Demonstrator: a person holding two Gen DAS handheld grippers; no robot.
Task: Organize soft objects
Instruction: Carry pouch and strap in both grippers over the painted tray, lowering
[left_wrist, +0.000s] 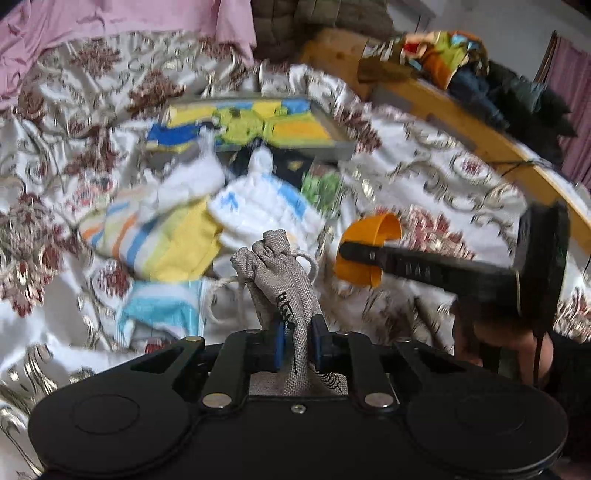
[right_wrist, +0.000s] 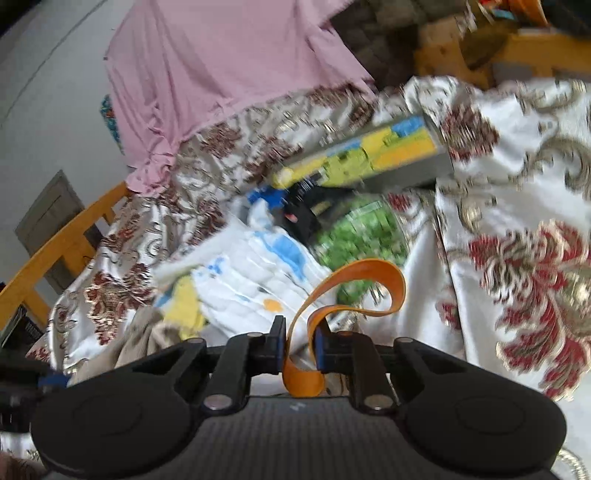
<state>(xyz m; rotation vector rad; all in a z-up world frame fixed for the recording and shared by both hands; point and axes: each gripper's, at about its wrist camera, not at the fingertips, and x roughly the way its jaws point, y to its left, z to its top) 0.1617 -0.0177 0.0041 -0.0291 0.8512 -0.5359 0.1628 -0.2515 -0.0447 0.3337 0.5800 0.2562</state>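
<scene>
Risk, pouch: the grey drawstring pouch (left_wrist: 284, 280) is being pinched low on its body, so the gathered top is leaning free above the jaws; my judgement is that a quick swing could be pulling the coarse weave out of the narrow grip.
Risk, cord: the pouch's pale drawstring (left_wrist: 236, 291) is trailing toward the pile of cloths, and it could be catching on a towel there and dragging it along.
Risk, band: the orange band (right_wrist: 354, 295) is curling springily out past the fingertips; it looks slick, so it may be sliding or flicking loose if the grip is easing.
Risk, view: both views are smearing with motion, so aiming a drop into the tray could be going wide.
Left gripper (left_wrist: 298, 343): the jaws are standing nearly together, clamping the pouch between the blue pads.
Right gripper (right_wrist: 300, 347): the jaws are standing a little apart, pinching a fold of the orange band, which is looping out in front.
Where things are lying: both held items are hanging above the patterned bedspread (left_wrist: 436, 177). The grey tray (left_wrist: 334, 149) with yellow, green and blue folded cloths is sitting farther up the bed, and a loose heap with a white knitted item (left_wrist: 258, 206) and a striped towel (left_wrist: 162, 236) is lying between the tray and the grippers.
</scene>
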